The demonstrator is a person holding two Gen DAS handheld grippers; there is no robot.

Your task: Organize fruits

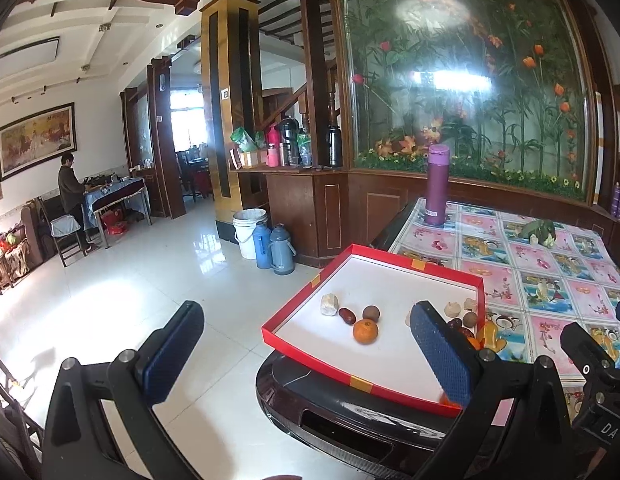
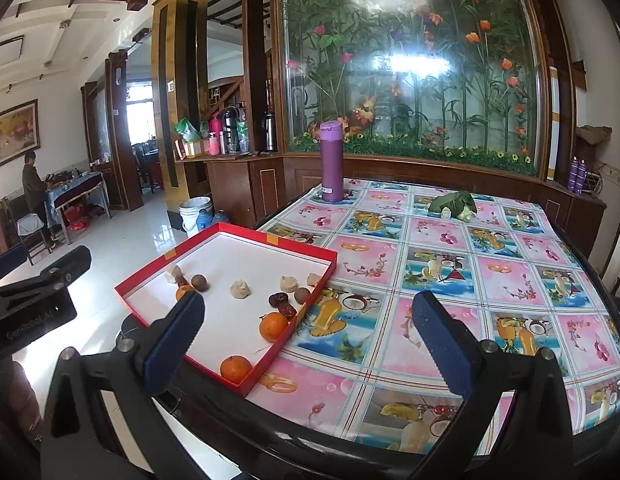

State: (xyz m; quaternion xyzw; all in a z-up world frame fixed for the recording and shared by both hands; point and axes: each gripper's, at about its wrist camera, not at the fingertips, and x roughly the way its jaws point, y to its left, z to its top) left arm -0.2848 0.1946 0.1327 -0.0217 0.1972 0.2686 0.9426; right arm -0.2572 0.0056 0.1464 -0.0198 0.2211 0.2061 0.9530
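Left gripper (image 1: pixel 305 344) hangs low at the table's near-left corner, fingers wide apart, nothing between them; its left finger (image 1: pixel 171 344) sits out over the floor, its right finger (image 1: pixel 442 350) over the red tray (image 2: pixel 326 254). Right gripper (image 2: pixel 305 340) is level w/ it, just right of the tray, also spread wide and empty, aimed across the patterned tablecloth (image 2: pixel 490 280). In the right wrist view the left gripper's body shows at the left edge w/ faint lettering, approx "GenRobot.AI"; in the left wrist view the other unit shows "DA", rest cut off.

Fruit all lies inside the tray: mandarin (image 2: pixel 273 326) by the tray's right wall, a 2nd mandarin (image 2: pixel 235 368) at its near corner, red dates (image 2: pixel 281 303), brown round fruits (image 2: pixel 302 295), pale lumpy pieces (image 2: pixel 240 289).

Beyond the tray, purple flask (image 2: pixel 331 162) stands upright w/ a small white label, unreadable. Green veg (image 2: pixel 454 204) lies far right of the flask.
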